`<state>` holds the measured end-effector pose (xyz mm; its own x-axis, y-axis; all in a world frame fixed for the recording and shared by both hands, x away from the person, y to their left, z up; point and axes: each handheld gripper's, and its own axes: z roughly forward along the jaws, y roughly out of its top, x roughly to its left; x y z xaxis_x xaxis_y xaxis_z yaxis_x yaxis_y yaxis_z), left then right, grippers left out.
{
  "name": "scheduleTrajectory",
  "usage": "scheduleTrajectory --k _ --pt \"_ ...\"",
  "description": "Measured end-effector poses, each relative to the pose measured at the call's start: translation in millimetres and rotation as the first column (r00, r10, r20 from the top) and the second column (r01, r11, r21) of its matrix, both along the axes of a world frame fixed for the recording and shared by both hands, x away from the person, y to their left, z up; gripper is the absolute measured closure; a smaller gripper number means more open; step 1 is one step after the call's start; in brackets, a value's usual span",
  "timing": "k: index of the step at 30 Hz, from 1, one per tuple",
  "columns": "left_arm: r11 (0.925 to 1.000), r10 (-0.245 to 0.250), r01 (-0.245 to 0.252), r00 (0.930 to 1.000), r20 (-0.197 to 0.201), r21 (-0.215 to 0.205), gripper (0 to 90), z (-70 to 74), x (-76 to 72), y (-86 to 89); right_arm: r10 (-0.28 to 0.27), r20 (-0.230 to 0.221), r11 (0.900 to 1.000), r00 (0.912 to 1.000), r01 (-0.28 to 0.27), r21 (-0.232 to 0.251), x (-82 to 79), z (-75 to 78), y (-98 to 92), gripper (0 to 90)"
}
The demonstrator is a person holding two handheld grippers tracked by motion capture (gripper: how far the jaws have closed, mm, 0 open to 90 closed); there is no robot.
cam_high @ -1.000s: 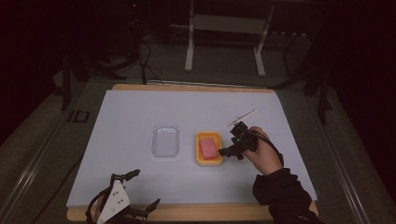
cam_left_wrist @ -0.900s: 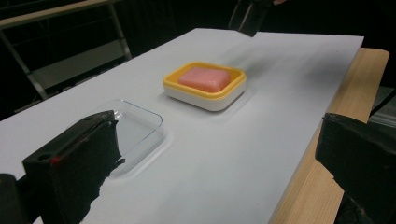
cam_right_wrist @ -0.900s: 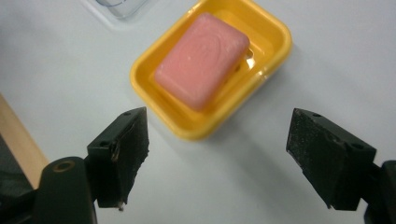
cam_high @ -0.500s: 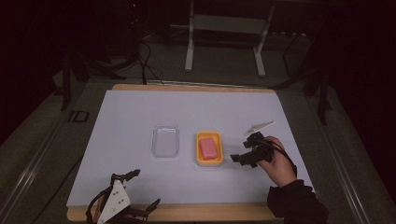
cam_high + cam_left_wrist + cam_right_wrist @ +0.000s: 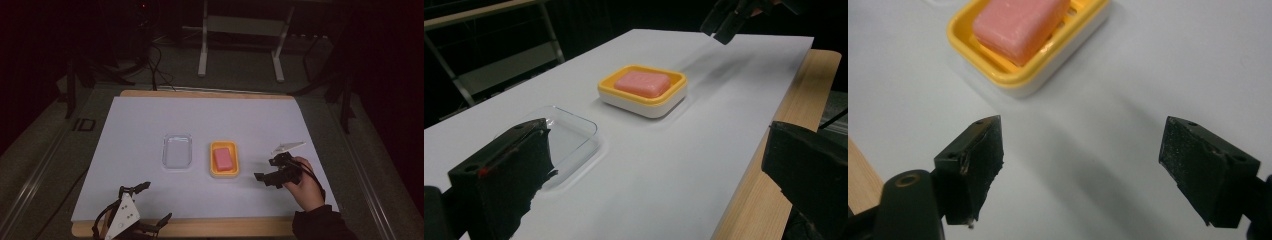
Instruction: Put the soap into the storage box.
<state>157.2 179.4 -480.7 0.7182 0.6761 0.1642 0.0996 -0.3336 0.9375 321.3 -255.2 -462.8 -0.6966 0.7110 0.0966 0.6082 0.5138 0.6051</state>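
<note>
A pink soap bar (image 5: 223, 159) lies in a yellow soap dish (image 5: 213, 170) near the middle of the white table top. Left of it lies a clear plastic lid (image 5: 177, 151), flat and empty. My right gripper (image 5: 266, 169), held in a hand, hovers right of the dish, open and holding nothing. In the right gripper view its open jaws point at bare table just short of the dish (image 5: 998, 75) and soap (image 5: 1020, 25). My left gripper (image 5: 156, 201) rests at the table's front left edge, open and empty. Its view takes in the lid (image 5: 566, 135), the dish (image 5: 642, 102) and the right gripper (image 5: 729, 17).
The white top (image 5: 150, 120) sits on a wooden board whose edge (image 5: 225, 227) shows along the front. Behind the table stand a metal frame (image 5: 240, 30) and some cables (image 5: 155, 65) on the dark floor.
The right gripper has drawn back from the soap dish, moving right and toward the front edge. The left gripper has stayed where it lies.
</note>
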Motion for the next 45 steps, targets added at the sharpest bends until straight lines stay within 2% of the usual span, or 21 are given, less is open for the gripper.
scheduleTrajectory --k 19,24,26,29,39,45 --pt "1.0 -0.001 0.001 1.0 -0.004 -0.002 0.4 -0.2 0.4 -0.3 -0.053 -0.018 0.998 0.9984 0.053 -0.015 -21.9 -19.2 -30.3 16.8" --pt "1.0 -0.001 0.001 1.0 -0.003 -0.003 0.4 0.0 0.3 0.1 -0.044 0.039 0.999 0.9983 0.043 0.016 -26.7 -21.1 -35.1 15.6" --pt "1.0 -0.002 0.002 1.0 -0.004 -0.004 0.4 0.0 0.5 0.4 -0.031 0.078 0.999 0.9965 0.029 0.027 -29.3 -22.2 -37.7 14.6" --pt "1.0 -0.005 0.005 1.0 -0.004 -0.004 0.4 0.1 0.4 0.2 -0.007 0.11 0.999 0.9939 0.002 0.044 -33.1 -25.5 -39.3 14.6" --pt "0.9999 -0.014 0.014 0.9999 -0.007 -0.004 0.4 0.2 0.7 0.2 -0.033 0.125 0.998 0.9916 0.026 0.06 -29.9 -33.4 -43.0 14.6" --pt "0.9999 -0.016 0.016 0.9998 -0.008 -0.004 0.4 0.2 0.5 0.1 -0.05 0.132 0.998 0.99 0.043 0.05 -29.8 -34.2 -43.3 14.6"
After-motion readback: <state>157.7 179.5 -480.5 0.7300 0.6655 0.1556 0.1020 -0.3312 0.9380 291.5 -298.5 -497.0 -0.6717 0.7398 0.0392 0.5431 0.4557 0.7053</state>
